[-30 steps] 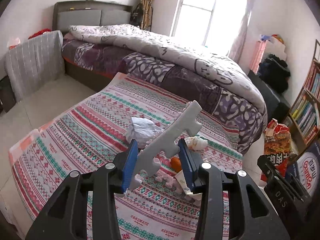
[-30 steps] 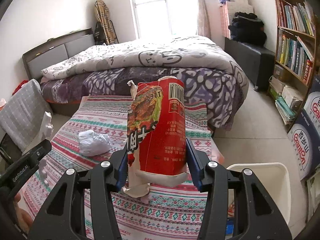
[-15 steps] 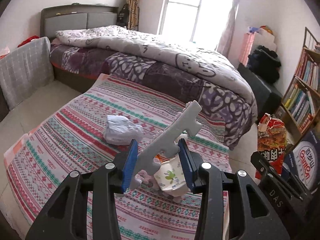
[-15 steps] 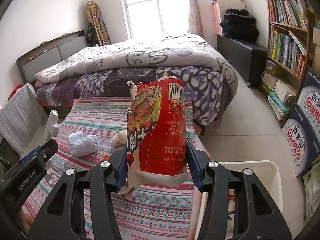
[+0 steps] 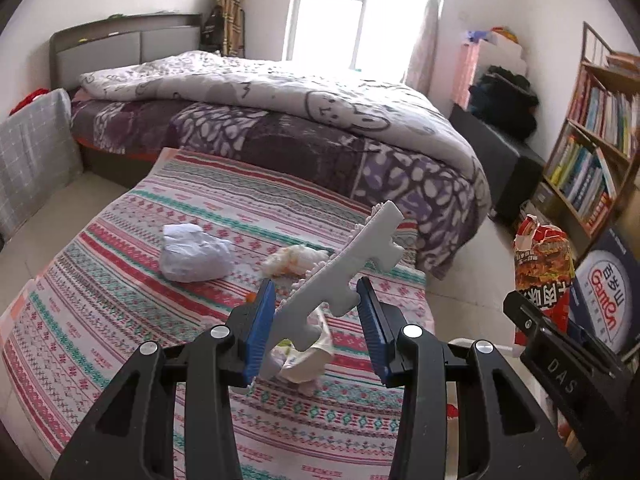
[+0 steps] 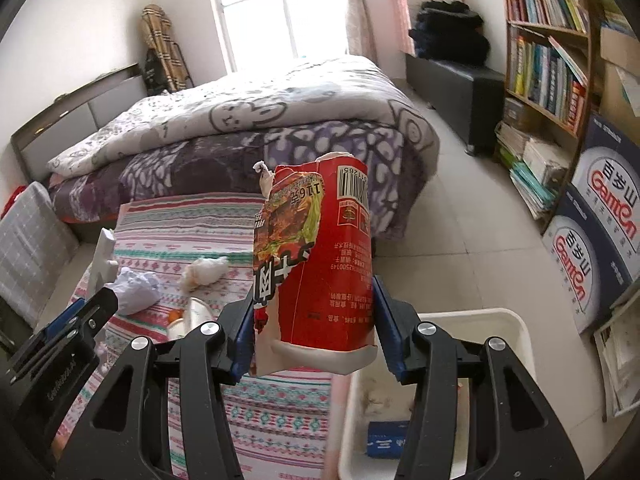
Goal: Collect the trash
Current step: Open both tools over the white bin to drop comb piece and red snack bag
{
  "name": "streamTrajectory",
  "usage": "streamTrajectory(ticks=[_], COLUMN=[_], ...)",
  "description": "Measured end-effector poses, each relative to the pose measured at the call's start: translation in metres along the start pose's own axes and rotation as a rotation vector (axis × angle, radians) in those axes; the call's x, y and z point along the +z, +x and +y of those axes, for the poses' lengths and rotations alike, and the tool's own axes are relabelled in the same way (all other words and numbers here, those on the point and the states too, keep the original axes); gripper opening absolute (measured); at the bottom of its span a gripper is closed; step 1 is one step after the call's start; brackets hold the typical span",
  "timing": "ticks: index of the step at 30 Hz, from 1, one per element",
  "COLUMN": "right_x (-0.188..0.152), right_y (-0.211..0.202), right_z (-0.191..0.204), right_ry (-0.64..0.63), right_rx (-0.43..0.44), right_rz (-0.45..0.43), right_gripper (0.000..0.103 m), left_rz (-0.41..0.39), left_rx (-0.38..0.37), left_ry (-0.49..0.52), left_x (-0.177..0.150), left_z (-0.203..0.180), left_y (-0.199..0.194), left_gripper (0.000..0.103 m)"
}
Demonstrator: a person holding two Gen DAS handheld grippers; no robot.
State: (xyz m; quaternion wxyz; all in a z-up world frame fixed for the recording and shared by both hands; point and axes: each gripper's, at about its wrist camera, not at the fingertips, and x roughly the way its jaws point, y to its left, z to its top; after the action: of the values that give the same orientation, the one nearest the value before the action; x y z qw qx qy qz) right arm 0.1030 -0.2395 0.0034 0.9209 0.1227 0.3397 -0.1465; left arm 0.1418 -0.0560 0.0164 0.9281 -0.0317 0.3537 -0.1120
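My left gripper (image 5: pixel 316 316) is shut on a grey foam piece (image 5: pixel 344 276) and holds it above the striped cloth (image 5: pixel 120 300). My right gripper (image 6: pixel 314 316) is shut on a torn red noodle cup (image 6: pixel 320 264), held just left of a white bin (image 6: pixel 516 332). The red cup also shows at the right of the left wrist view (image 5: pixel 540 264). On the cloth lie a crumpled white paper ball (image 5: pixel 194 254), a crumpled tissue (image 5: pixel 292 260) and a paper cup (image 5: pixel 308 356). The bin holds a blue packet (image 6: pixel 386 438).
A bed with a grey and purple quilt (image 5: pixel 320 120) stands beyond the cloth. A bookshelf (image 6: pixel 552 60) and printed cardboard boxes (image 6: pixel 592 240) line the right wall. A black bench (image 6: pixel 456 88) stands by the window. Tiled floor (image 6: pixel 460 220) lies between bed and shelf.
Both grippers have swung right with their loads. The white bin has come further into the right wrist view, and the paper ball has slid left in the left wrist view.
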Motion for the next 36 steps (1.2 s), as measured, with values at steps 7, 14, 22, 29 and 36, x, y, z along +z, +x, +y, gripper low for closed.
streamTrajectory(ticks=[7, 14, 22, 29, 36], right_x=[-0.001, 0.0, -0.002, 0.003, 0.002], right_y=[0.006, 0.009, 0.012, 0.001, -0.003], right_z=[-0.033, -0.065, -0.104, -0.133, -0.168], right_ry=[0.07, 0.119, 0.221, 0.308, 0.428], right_rx=[-0.031, -0.083, -0.111, -0.16, -0.192], right_rz=[0.056, 0.098, 0.152, 0.106, 0.097], right_gripper=[0.049, 0.049, 0.056, 0.08, 0.091], left_rz=[0.019, 0.048, 0.101, 0.128, 0.154], left_rx=[-0.029, -0.073, -0.13, -0.165, -0.195], left_ry=[0.052, 0.096, 0.145, 0.189, 0.251], left_x=[-0.007, -0.016, -0.031, -0.041, -0.053], left_z=[-0.028, -0.058, -0.092, -0.115, -0.138], left_y=[0.006, 0.013, 0.022, 0.024, 0.025], left_gripper=[0.043, 0.043, 0.043, 0.043, 0.043])
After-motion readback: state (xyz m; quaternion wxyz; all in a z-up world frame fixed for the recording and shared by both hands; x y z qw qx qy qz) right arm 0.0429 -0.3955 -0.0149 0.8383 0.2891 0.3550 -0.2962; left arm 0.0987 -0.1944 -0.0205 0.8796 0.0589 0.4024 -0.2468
